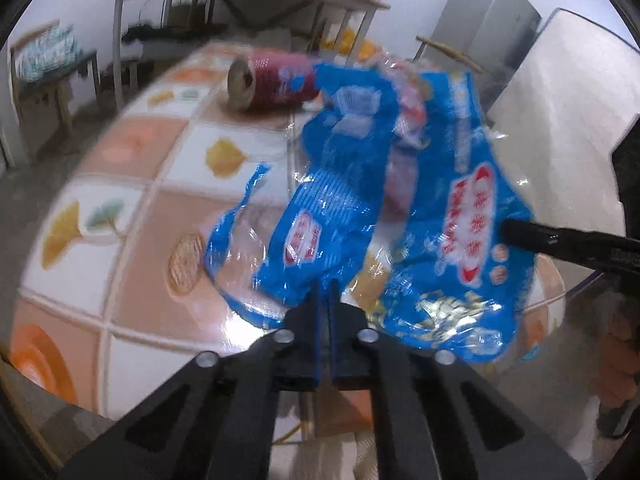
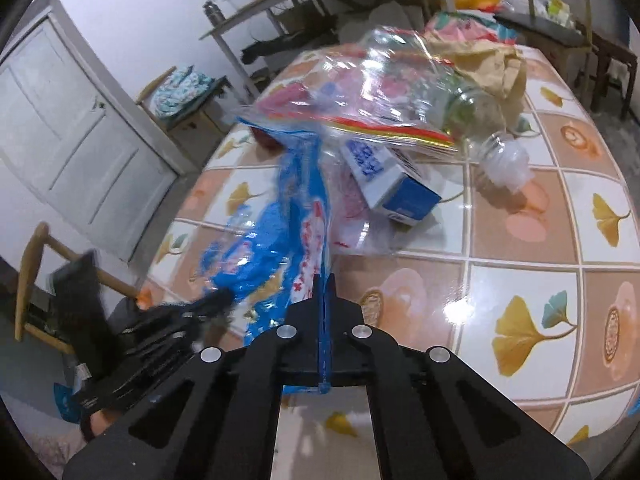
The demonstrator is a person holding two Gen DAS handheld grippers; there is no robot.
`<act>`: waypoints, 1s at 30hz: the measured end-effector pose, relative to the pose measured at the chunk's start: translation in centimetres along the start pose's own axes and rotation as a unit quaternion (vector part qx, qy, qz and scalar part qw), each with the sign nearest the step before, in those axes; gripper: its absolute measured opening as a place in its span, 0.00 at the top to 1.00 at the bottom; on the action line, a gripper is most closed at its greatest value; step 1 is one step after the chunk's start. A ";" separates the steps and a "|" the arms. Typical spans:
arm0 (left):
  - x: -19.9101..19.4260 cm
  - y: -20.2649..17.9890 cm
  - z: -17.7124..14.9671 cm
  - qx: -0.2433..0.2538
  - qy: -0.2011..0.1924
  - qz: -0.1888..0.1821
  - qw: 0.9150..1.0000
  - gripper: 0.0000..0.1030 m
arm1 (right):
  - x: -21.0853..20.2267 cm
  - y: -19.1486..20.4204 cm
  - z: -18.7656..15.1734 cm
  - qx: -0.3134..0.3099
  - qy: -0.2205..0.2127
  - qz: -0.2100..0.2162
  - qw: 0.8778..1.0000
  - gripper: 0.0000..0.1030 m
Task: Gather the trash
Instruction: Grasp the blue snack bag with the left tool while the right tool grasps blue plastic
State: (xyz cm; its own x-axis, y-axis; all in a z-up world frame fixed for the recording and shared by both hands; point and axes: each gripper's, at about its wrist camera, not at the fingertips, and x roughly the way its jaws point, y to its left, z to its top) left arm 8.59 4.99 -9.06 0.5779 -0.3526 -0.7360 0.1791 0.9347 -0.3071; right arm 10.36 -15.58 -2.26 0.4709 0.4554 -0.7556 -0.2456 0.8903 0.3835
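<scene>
tiled in pink and white squares with yellow leaf prints, the round table (image 2: 520,264) fills both wrist views, its glossy top catching the light. nearest to the left camera, the left gripper (image 1: 325,286) has its fingers pressed together on the lower edge of a crumpled blue plastic bag (image 1: 352,208), which hangs lifted above the tiles. the right gripper (image 2: 325,280) pinches the same blue bag at another edge, its fingers closed flat on the film; in the left view its dark tip reaches in from the right and meets the printed red-and-white panel of the bag. past the bag in the right view, a small blue and white carton (image 2: 394,180) lies on its side under a clear plastic sleeve (image 2: 360,92) with red and yellow stripes. just beside it lies an empty clear bottle (image 2: 492,148), and behind that a crumpled brown paper bag (image 2: 496,64). in the left view a red can (image 1: 272,82) lies on its side farther back on the table. beyond stand wooden chairs, a shelf rack and a white door (image 2: 76,136).
</scene>
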 end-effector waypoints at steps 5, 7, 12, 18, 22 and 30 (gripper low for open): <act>-0.5 0.2 -0.9 -0.013 0.019 -0.034 0.999 1.00 | -2.5 2.5 0.5 -0.025 -0.015 0.050 0.998 1.00; -0.8 0.2 -1.4 -0.018 0.023 -0.046 0.998 1.00 | -3.0 3.9 1.0 -0.041 -0.016 0.074 0.996 1.00; -1.5 0.1 -2.4 -0.017 0.024 -0.064 0.997 1.00 | -1.2 6.8 2.2 -0.073 0.013 0.115 0.991 1.00; -2.2 0.7 -3.1 -0.022 0.027 -0.087 0.996 1.00 | 5.5 7.0 3.7 -0.071 0.095 0.125 0.985 1.00; -3.2 1.0 -3.8 -0.013 0.026 -0.085 0.996 1.00 | 10.0 6.5 3.2 -0.054 0.155 0.119 0.979 1.00; -6.9 2.0 -5.5 0.003 -0.003 -0.093 0.996 1.00 | 12.1 6.0 2.8 -0.029 0.186 0.125 0.974 1.00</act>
State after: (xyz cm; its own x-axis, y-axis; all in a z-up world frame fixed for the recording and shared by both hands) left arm 0.56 9.07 -7.91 0.5391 -0.5185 -0.6637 0.2881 0.8540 -0.4332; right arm 16.94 -4.76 -7.61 0.0528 0.6142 -0.7874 -0.3661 0.7455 0.5569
